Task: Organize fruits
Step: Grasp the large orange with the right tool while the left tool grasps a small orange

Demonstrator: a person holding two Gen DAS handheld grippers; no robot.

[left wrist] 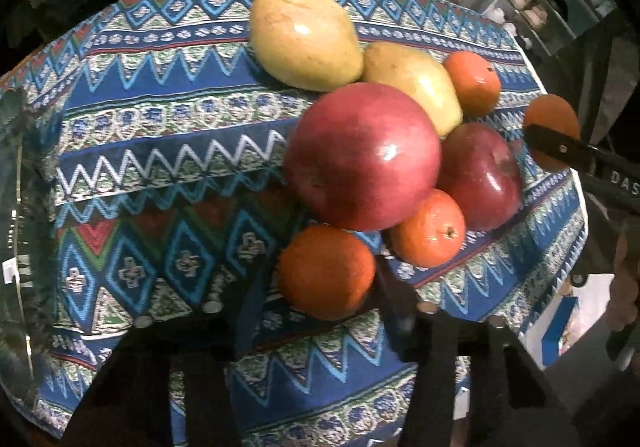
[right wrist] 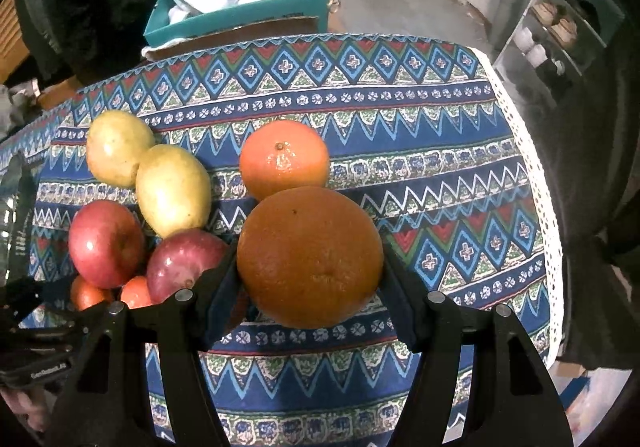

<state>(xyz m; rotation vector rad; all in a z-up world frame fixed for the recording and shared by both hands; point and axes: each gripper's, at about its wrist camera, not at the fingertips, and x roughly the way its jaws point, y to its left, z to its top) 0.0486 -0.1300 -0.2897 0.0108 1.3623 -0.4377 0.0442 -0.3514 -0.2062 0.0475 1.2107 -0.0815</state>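
In the left wrist view my left gripper [left wrist: 324, 287] is shut on a small orange [left wrist: 326, 271], low over the patterned tablecloth [left wrist: 160, 167]. Just beyond lie two red apples [left wrist: 362, 157] [left wrist: 480, 175], two yellow mangoes [left wrist: 304, 39] [left wrist: 412, 87] and two tangerines [left wrist: 472, 83] [left wrist: 430, 227], packed together. In the right wrist view my right gripper [right wrist: 310, 279] is shut on a large orange [right wrist: 310, 257], held above the cloth. Behind it rests one tangerine [right wrist: 284, 159]. The mangoes [right wrist: 172, 189] and apples [right wrist: 106, 243] lie to its left.
A clear glass vessel [left wrist: 16, 207] stands at the table's left edge. A teal box [right wrist: 240, 19] with plastic bags sits behind the table. A shelf unit [right wrist: 560, 27] holding shoes stands at the right. The cloth's lace edge [right wrist: 536, 175] marks the table's right side.
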